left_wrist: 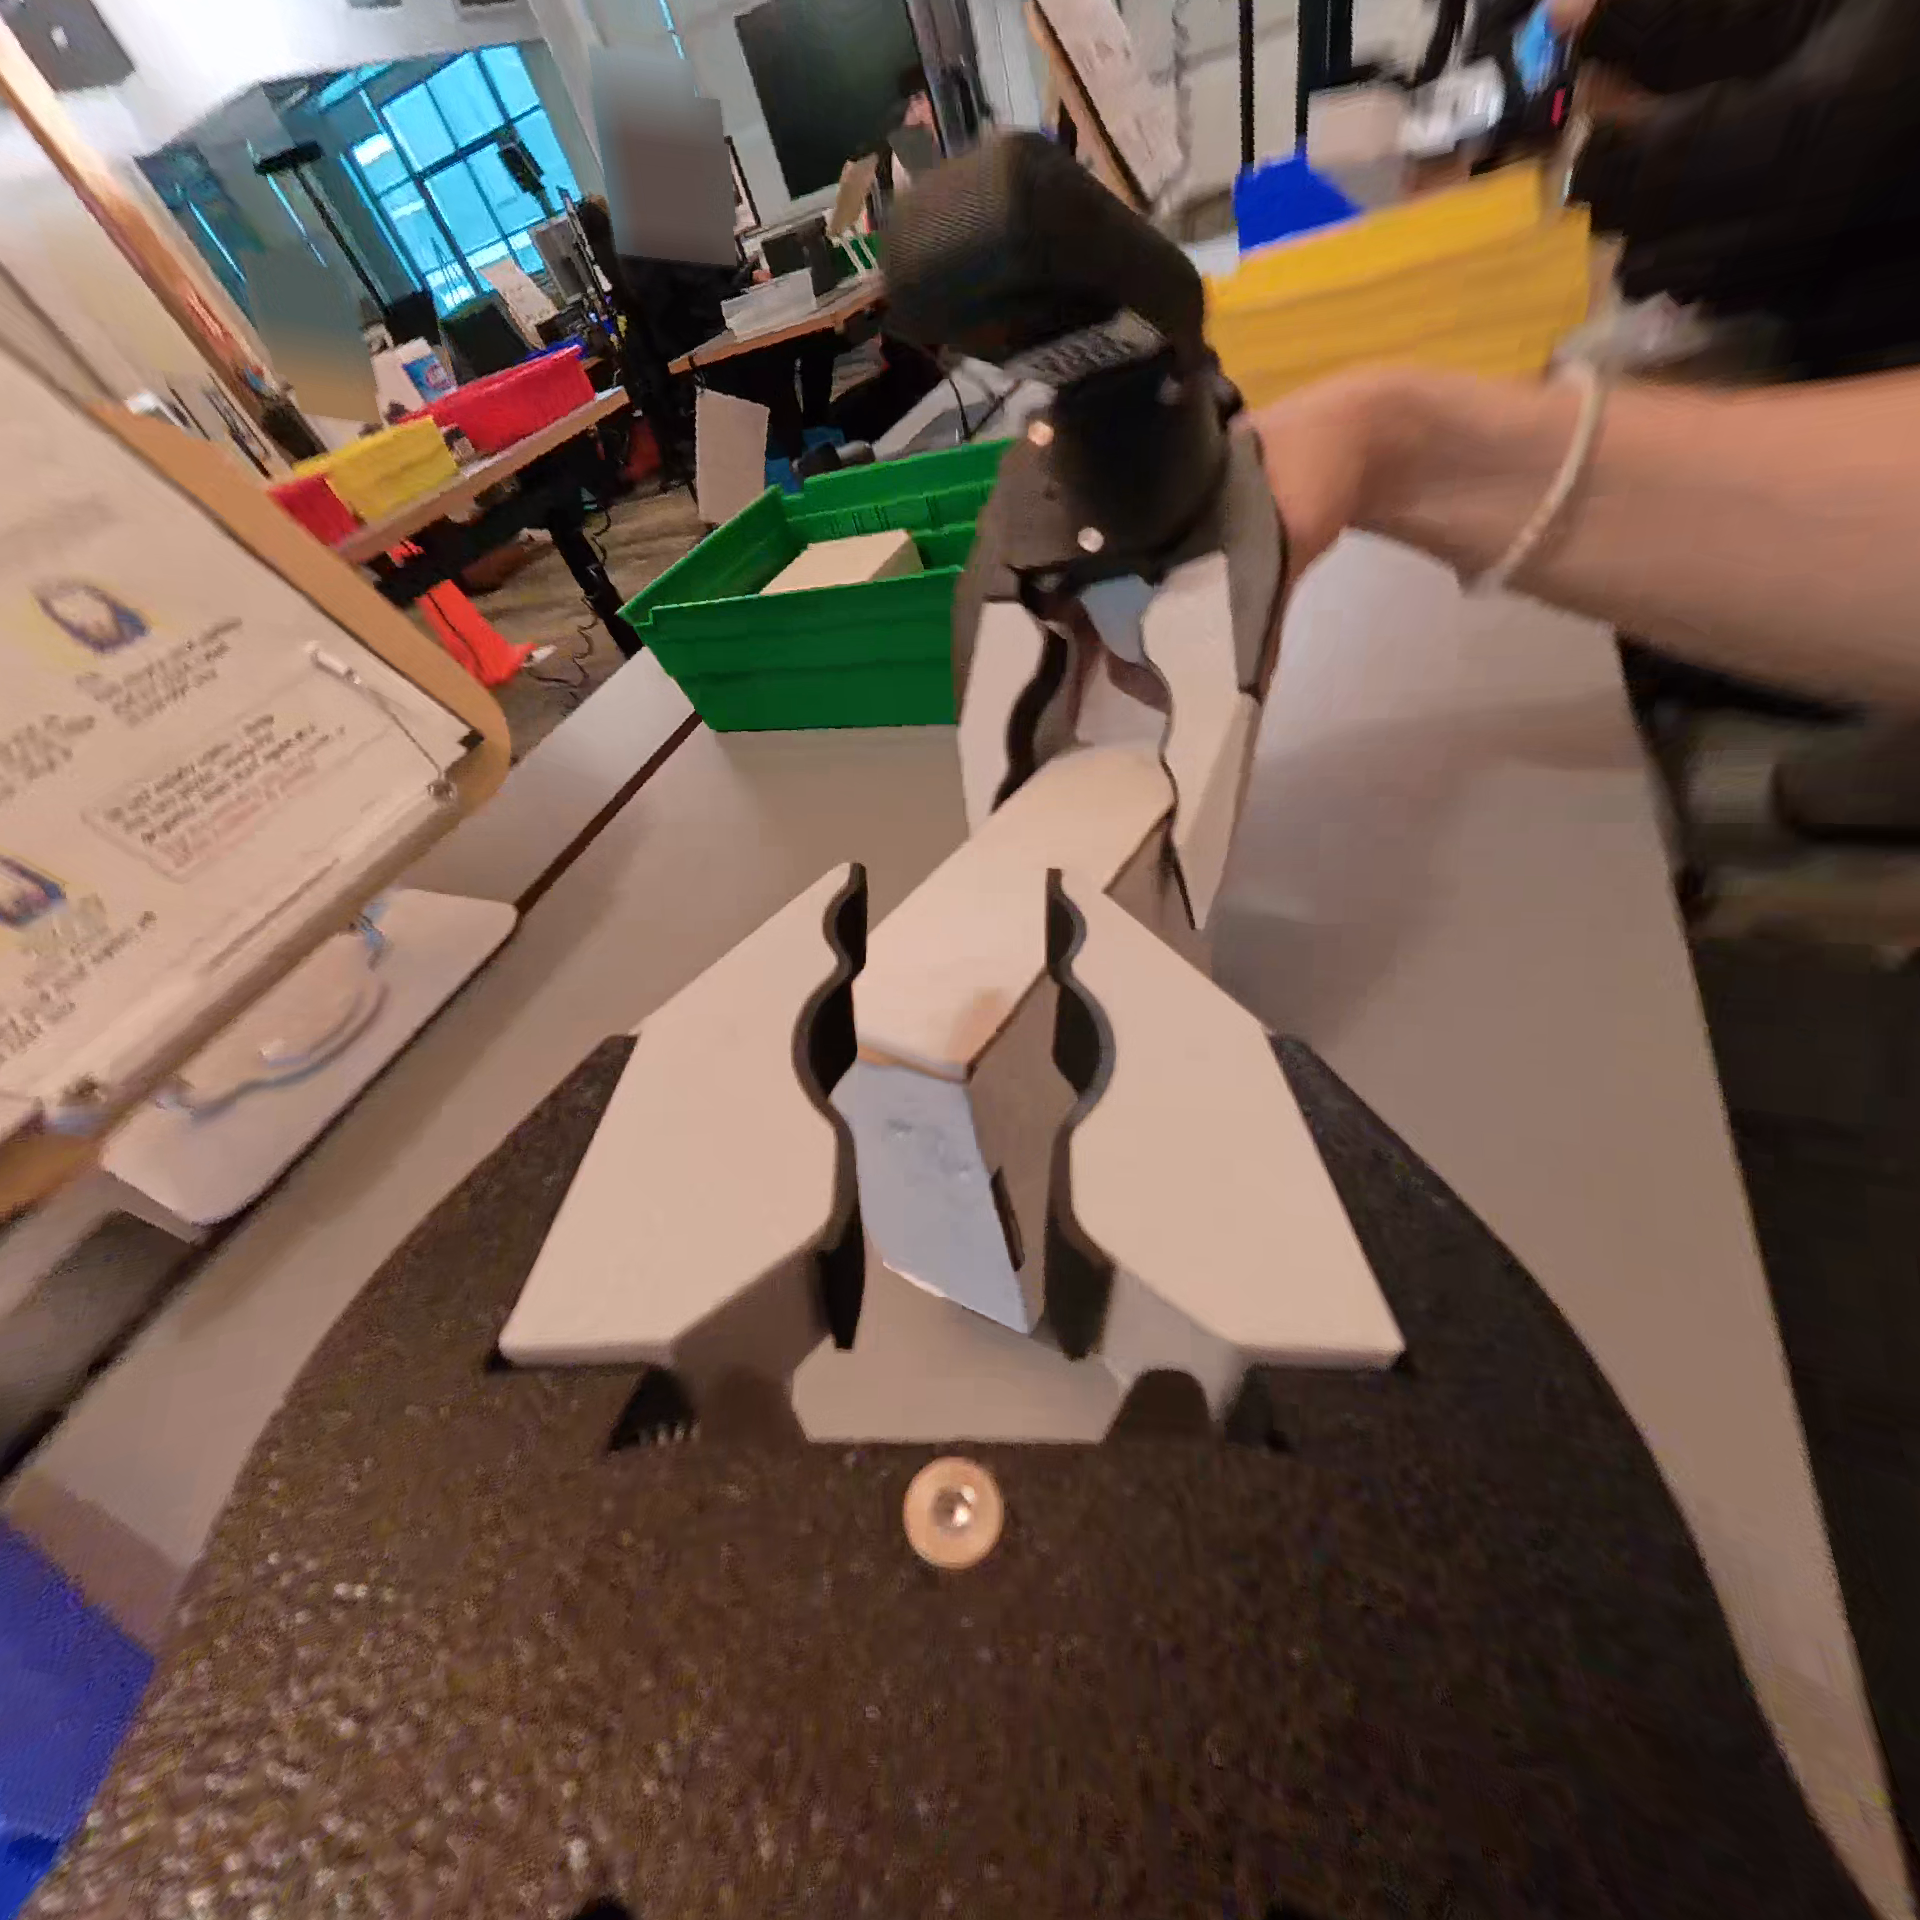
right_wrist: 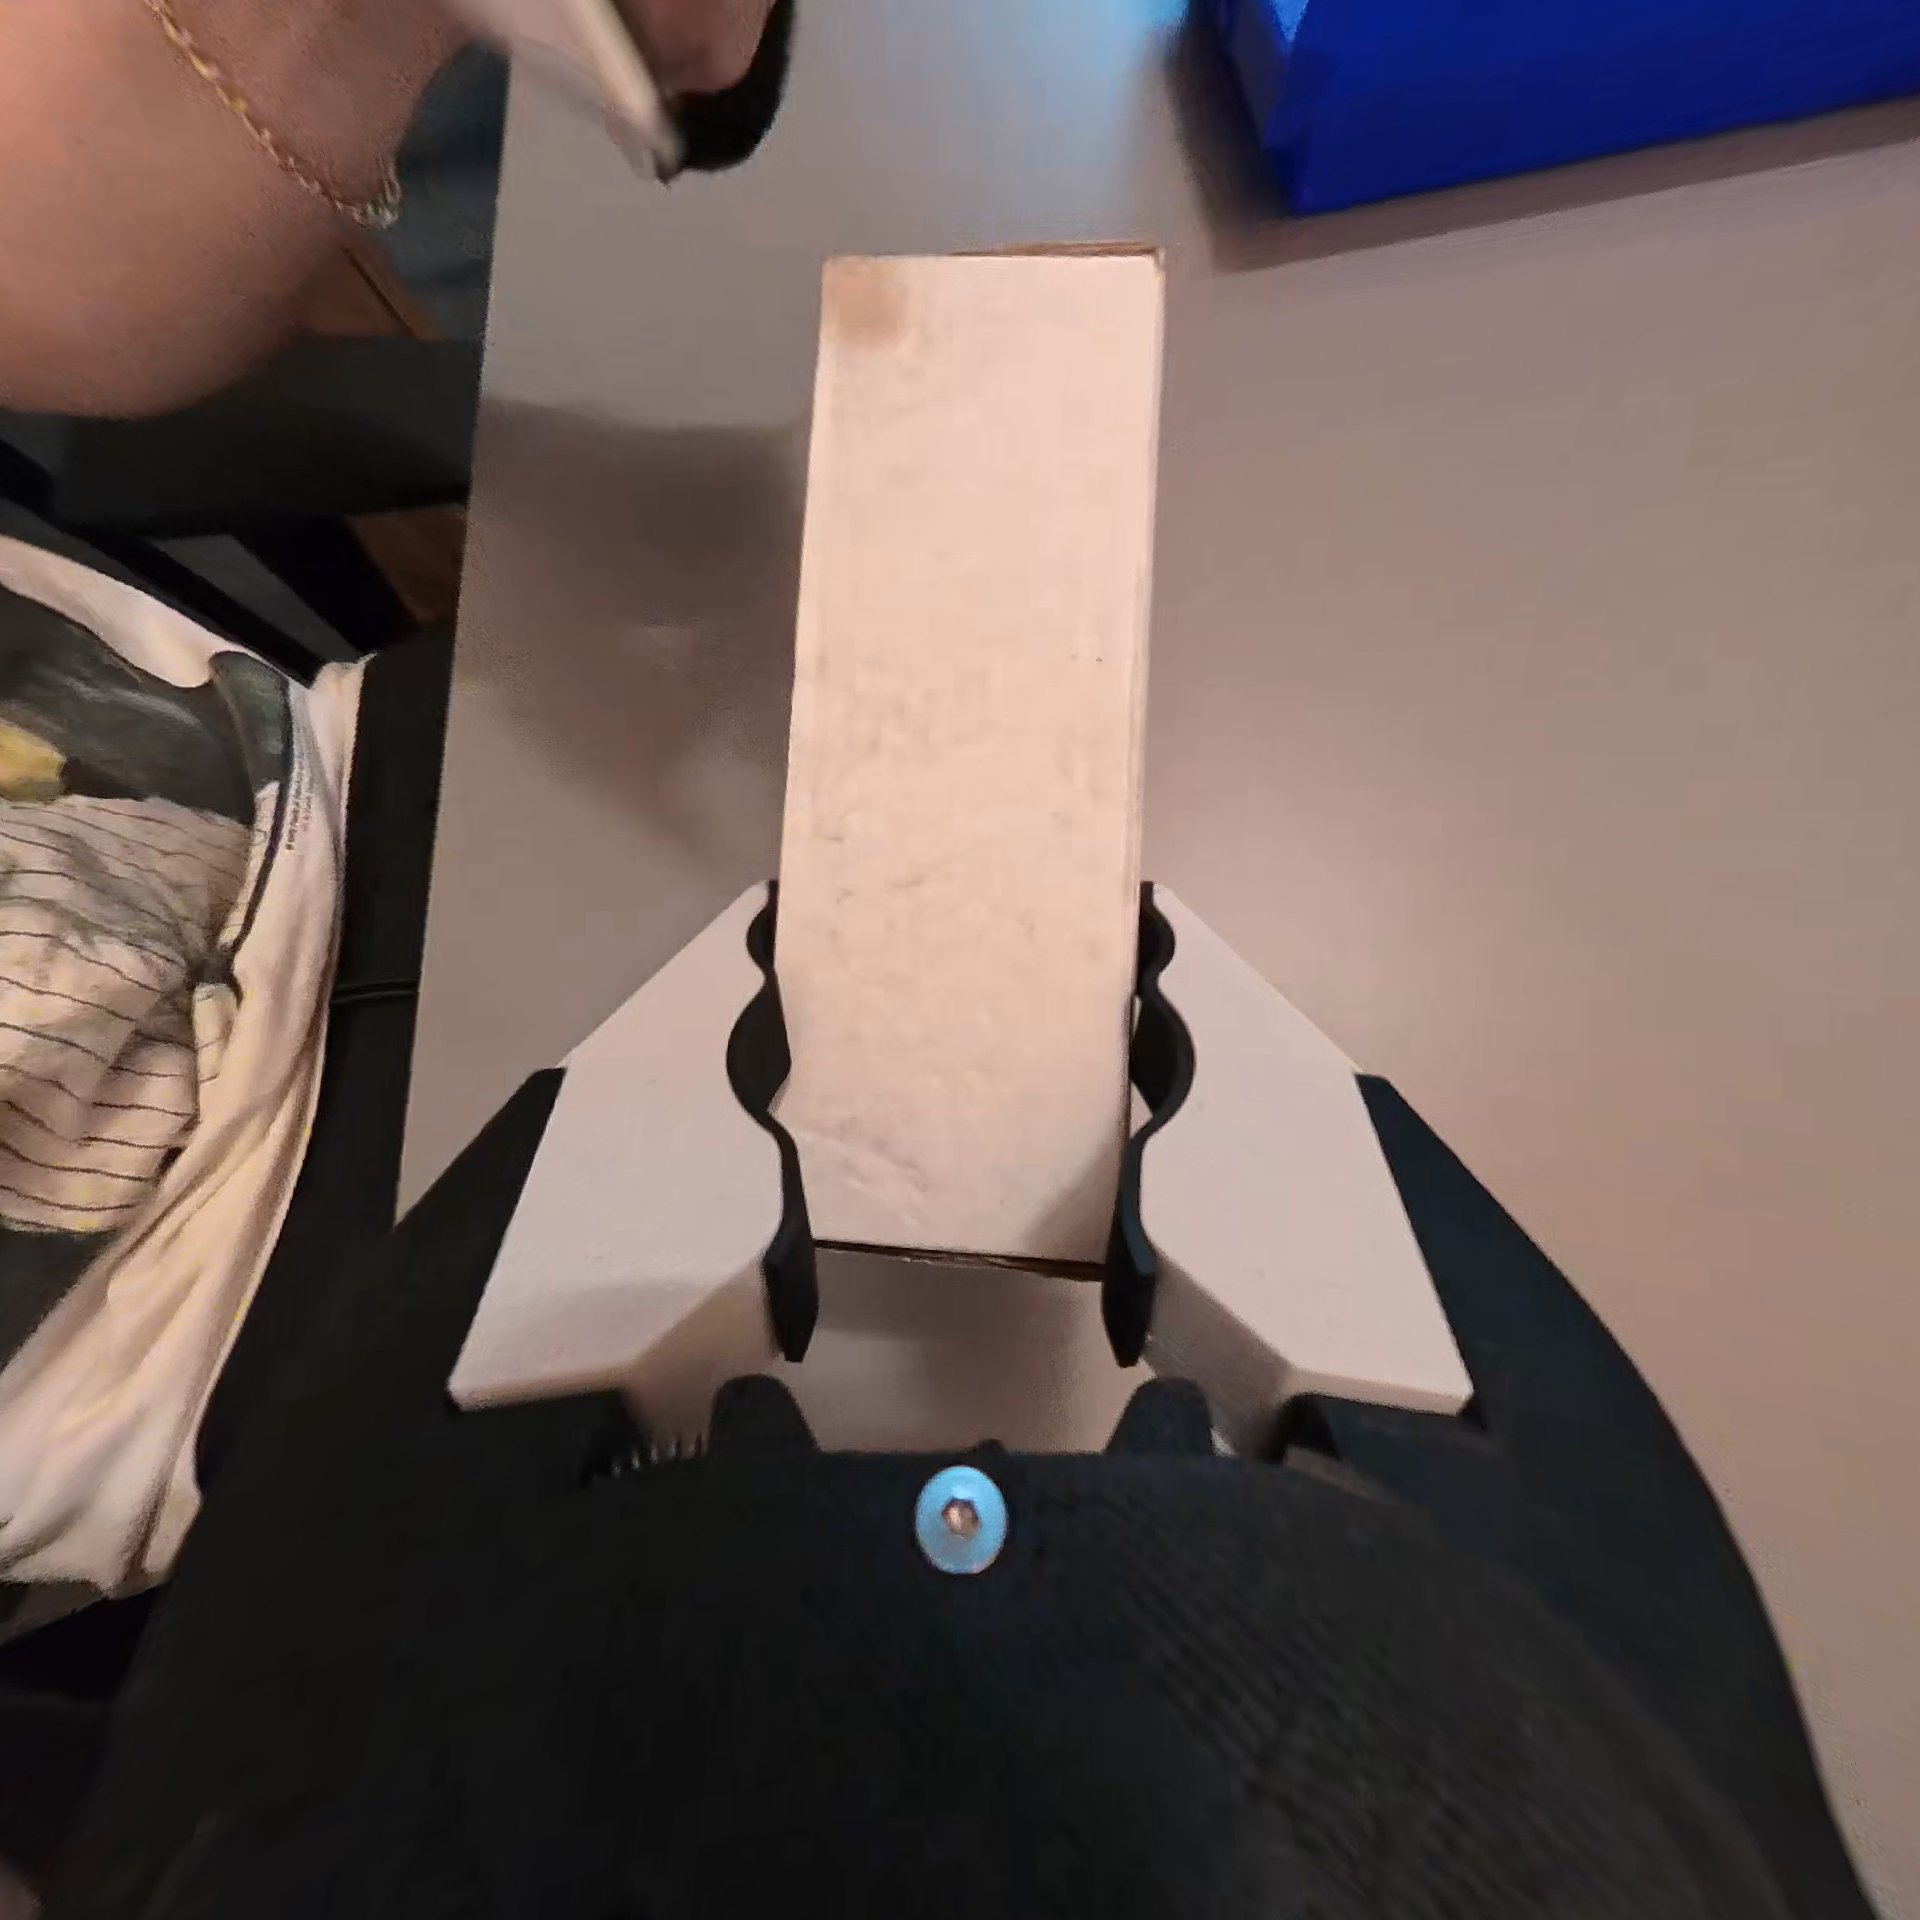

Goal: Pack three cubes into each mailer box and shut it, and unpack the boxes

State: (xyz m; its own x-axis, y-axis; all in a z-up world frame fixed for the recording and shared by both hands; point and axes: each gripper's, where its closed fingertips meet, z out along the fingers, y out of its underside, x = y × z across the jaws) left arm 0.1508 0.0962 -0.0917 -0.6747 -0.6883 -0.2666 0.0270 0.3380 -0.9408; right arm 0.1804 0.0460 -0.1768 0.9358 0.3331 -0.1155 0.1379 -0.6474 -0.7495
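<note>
Both grippers are clamped on the same white mailer box (right_wrist: 971, 748), one at each end. In the right wrist view, the right gripper (right_wrist: 956, 1101) has its wavy black pads (right_wrist: 764, 1049) pressed against both long sides of the closed box, which runs from the centre up toward twelve o'clock over the grey table (right_wrist: 1507, 831). A blue bin (right_wrist: 1558, 94) sits at one o'clock, well apart from the box.

Over to the left wrist view: the left gripper (left_wrist: 961, 1091) pinches the near end of the box (left_wrist: 997, 935), jaws narrowed onto it, with a pale blue-grey end flap (left_wrist: 935, 1184) showing between the fingers. The box stretches away toward twelve o'clock, where the right gripper (left_wrist: 1132, 665) grips its far end, steered by a hand (left_wrist: 1403, 468) coming in from three o'clock, a bracelet on its wrist.

Behind them, at eleven o'clock on the table, stands a green bin (left_wrist: 800, 634) with another white box (left_wrist: 847, 561) lying inside. A yellow bin (left_wrist: 1403, 281) shows at one o'clock, and a board with printed sheets (left_wrist: 187, 727) leans at nine o'clock. The cubes are nowhere visible; the held box is shut.
</note>
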